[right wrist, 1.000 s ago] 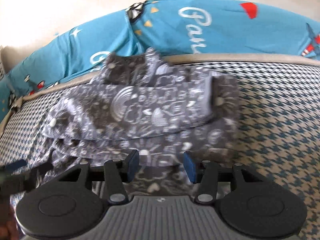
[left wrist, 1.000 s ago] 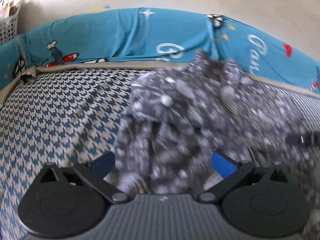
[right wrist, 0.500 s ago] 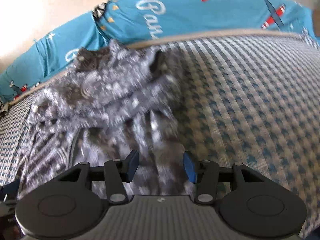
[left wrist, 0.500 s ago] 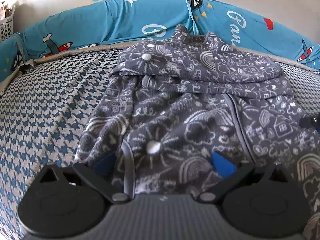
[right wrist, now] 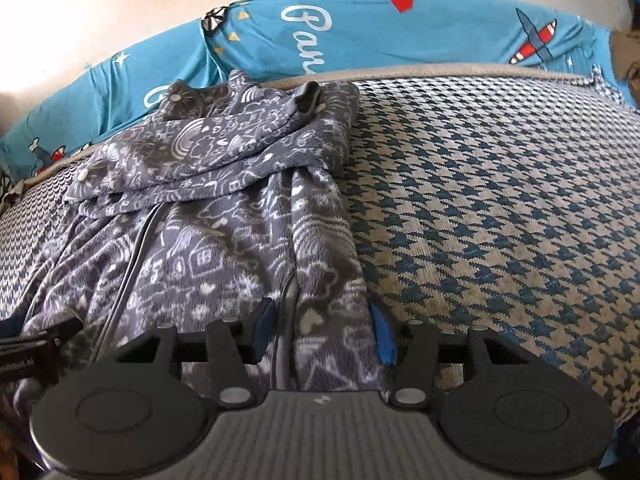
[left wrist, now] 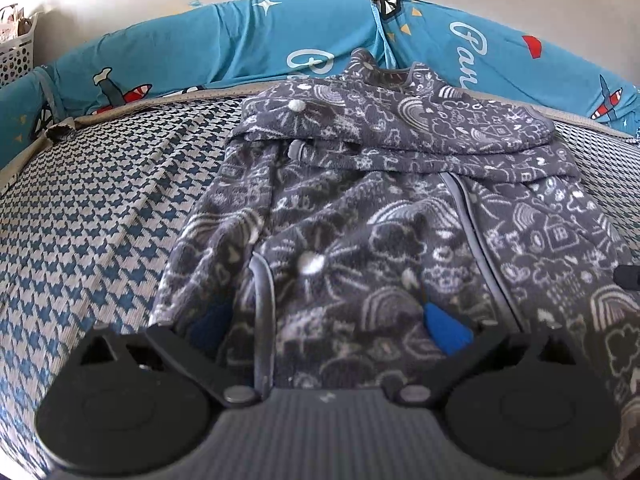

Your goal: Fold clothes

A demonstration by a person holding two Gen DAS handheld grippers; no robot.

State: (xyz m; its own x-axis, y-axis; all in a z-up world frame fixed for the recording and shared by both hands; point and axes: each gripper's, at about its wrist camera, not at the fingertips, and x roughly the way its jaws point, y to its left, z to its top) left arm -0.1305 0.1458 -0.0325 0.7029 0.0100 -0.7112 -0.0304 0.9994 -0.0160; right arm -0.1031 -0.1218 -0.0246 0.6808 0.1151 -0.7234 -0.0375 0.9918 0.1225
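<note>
On the bed (right wrist: 500, 184), fleece garment (left wrist: 400, 208) has settled flat after the shake-out, sleeves folded across; both grippers' fingers—left gripper (left wrist: 328, 326), right gripper (right wrist: 322, 330)—spread wide, gripping nothing, hem lying between them.

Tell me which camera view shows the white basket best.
The left wrist view is the only one: the white basket sits at the far left edge, behind the blue cushion, cropped, its perforated wall visible. The right wrist view does not show it at all; its left side holds only cushion and wall.

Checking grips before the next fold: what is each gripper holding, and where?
Neither grips anything: left gripper and right gripper stand open, their fingers straddling the near hem of the grey fleece garment.
</note>
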